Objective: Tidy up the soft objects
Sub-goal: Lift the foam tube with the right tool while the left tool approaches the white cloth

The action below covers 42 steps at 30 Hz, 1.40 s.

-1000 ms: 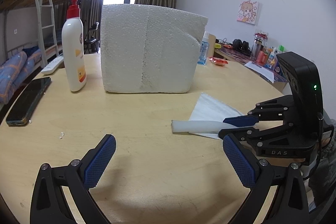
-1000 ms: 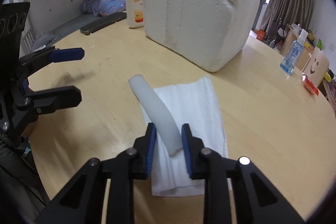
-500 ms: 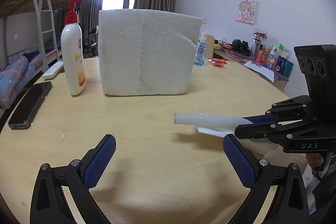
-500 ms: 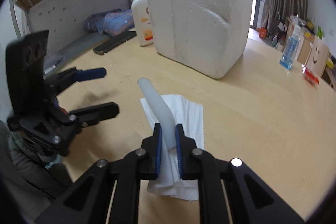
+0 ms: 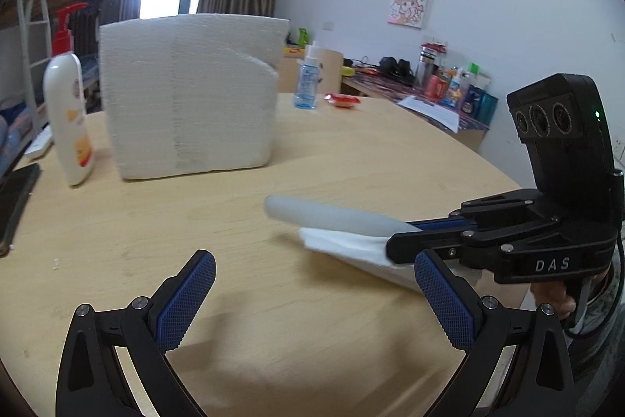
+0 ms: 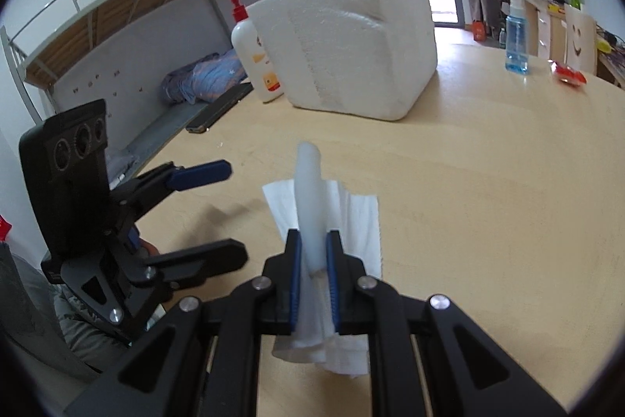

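Right claw [image 6: 312, 256] clamping foam tube [image 6: 308, 194], tissue [image 6: 351, 217] perhaps pinched, left claw [image 5: 312, 296] wide, empty

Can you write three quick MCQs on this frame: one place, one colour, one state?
1. Where does the lotion bottle stand?
A. beside the foam block
B. on top of the block
C. at the table edge near the left gripper

2. What colour is the lotion bottle's pump?
A. blue
B. red
C. green

3. What state is the right gripper in?
A. open, holding nothing
B. shut on the foam tube and the tissue
C. shut on the blue bottle

Answers:
1 A: the bottle stands upright on the table next to the block.
2 B: the pump head is red in both views.
3 B: its fingers clamp the tube with tissue bunched between them; the left gripper is open.
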{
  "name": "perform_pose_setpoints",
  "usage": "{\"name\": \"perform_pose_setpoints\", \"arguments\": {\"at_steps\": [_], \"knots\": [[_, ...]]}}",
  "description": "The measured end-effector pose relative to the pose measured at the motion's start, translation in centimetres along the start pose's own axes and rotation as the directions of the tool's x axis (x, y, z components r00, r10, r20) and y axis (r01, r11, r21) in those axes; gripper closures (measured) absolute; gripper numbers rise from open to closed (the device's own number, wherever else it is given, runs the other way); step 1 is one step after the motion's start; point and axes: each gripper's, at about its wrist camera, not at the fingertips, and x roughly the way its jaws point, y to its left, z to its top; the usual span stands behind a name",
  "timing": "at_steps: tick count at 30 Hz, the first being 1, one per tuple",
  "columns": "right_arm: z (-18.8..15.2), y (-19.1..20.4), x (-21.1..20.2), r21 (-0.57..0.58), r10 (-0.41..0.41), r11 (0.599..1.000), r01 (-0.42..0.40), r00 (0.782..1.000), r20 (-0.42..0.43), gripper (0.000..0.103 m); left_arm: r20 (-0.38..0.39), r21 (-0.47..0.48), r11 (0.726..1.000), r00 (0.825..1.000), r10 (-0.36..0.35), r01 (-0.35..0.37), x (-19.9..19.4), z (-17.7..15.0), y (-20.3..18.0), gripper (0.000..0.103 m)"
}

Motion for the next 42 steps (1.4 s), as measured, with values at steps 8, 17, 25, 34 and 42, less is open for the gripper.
{"name": "perform_pose_setpoints", "arguments": {"at_steps": [8,17,25,34,42], "knots": [[-0.5,-0.4,-0.8,-0.005,0.004,1.000,-0.004,1.000,0.021,0.087,-0.055,-0.053,0.999,0.999,0.001,-0.003,1.9,0.5,0.2,0.022],[-0.9,-0.7,-1.0,-0.011,-0.007,1.000,0.007,1.000,0.024,0.087,-0.138,-0.092,0.995,0.989,-0.060,0.047,3.4,0.6,-0.2,0.051],[-1.0,-0.8,-1.2,-0.015,-0.016,1.000,0.017,0.999,0.037,0.087,-0.225,-0.063,0.997,0.973,-0.057,0.044,4.9,0.3,-1.5,0.089],[-1.3,-0.5,-0.6,-0.103,-0.123,0.987,0.123,0.992,0.001,0.087,-0.219,-0.054,0.998,0.975,-0.041,0.029,4.4,0.1,-1.2,0.090],[-1.3,0.7,1.1,-0.212,-0.207,0.958,0.192,0.977,-0.049,0.083,-0.192,-0.036,0.999,0.981,-0.030,0.023,2.8,-0.3,-0.5,0.090]]}}
